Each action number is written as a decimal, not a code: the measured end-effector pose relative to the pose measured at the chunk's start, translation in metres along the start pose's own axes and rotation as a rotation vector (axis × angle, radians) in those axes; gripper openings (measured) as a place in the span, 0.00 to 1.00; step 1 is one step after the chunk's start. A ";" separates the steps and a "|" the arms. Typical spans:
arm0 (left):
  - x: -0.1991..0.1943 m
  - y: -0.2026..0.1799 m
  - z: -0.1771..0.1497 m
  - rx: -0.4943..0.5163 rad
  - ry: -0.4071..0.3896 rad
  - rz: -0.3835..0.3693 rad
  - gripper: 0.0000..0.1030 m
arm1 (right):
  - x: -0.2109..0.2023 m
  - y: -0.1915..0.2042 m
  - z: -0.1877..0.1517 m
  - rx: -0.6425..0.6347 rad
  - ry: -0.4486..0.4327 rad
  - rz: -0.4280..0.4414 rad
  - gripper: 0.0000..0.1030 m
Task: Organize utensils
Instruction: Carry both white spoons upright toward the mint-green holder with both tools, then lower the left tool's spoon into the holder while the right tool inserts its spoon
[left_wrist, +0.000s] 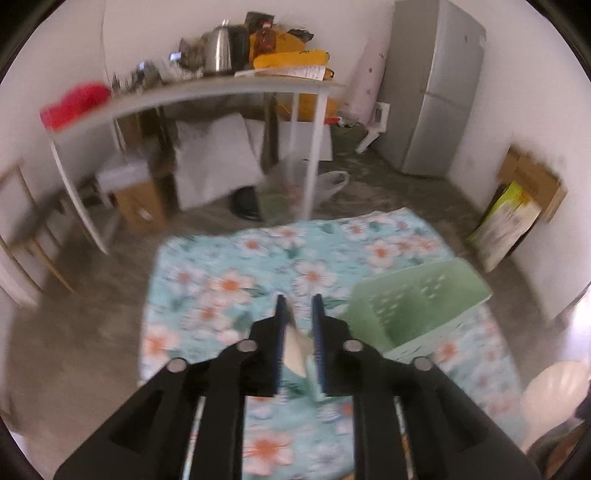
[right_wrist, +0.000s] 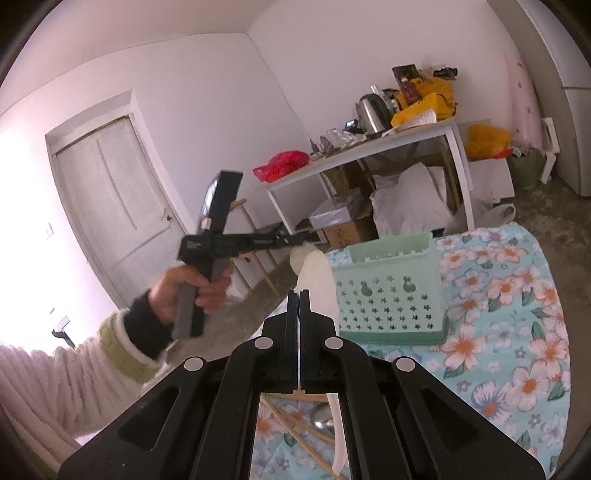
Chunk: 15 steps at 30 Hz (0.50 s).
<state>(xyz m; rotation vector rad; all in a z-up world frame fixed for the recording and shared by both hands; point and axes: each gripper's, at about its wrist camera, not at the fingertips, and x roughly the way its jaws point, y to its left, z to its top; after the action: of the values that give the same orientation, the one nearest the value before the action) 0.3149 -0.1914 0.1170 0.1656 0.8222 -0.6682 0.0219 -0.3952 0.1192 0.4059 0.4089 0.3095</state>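
My left gripper (left_wrist: 298, 310) is shut on a white utensil (left_wrist: 293, 349), held above the floral cloth (left_wrist: 229, 280) to the left of the green basket (left_wrist: 417, 306). In the right wrist view the left gripper (right_wrist: 295, 243) holds that white utensil (right_wrist: 317, 280) by its end, hanging beside the green basket (right_wrist: 391, 291). My right gripper (right_wrist: 299, 295) is shut with nothing between its fingers. Wooden chopsticks (right_wrist: 295, 424) and a metal spoon (right_wrist: 321, 417) lie on the cloth under it.
A white table (left_wrist: 221, 92) with a kettle (left_wrist: 218, 48) and bags stands behind the cloth. A grey fridge (left_wrist: 432, 88) is at the right. Boxes (left_wrist: 140, 206) and pillows sit under the table. A white door (right_wrist: 110, 199) is at the left.
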 end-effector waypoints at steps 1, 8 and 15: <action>0.002 0.003 0.000 -0.028 -0.008 -0.027 0.27 | 0.000 -0.001 0.003 0.003 -0.010 0.003 0.00; 0.002 0.007 -0.002 -0.083 -0.044 -0.101 0.39 | -0.002 -0.003 0.036 0.008 -0.126 0.057 0.00; -0.001 0.012 -0.004 -0.129 -0.066 -0.137 0.43 | 0.021 -0.009 0.085 -0.071 -0.281 0.033 0.00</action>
<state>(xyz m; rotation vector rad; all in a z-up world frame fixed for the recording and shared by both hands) 0.3191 -0.1794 0.1139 -0.0299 0.8155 -0.7426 0.0797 -0.4221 0.1796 0.3807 0.1164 0.2928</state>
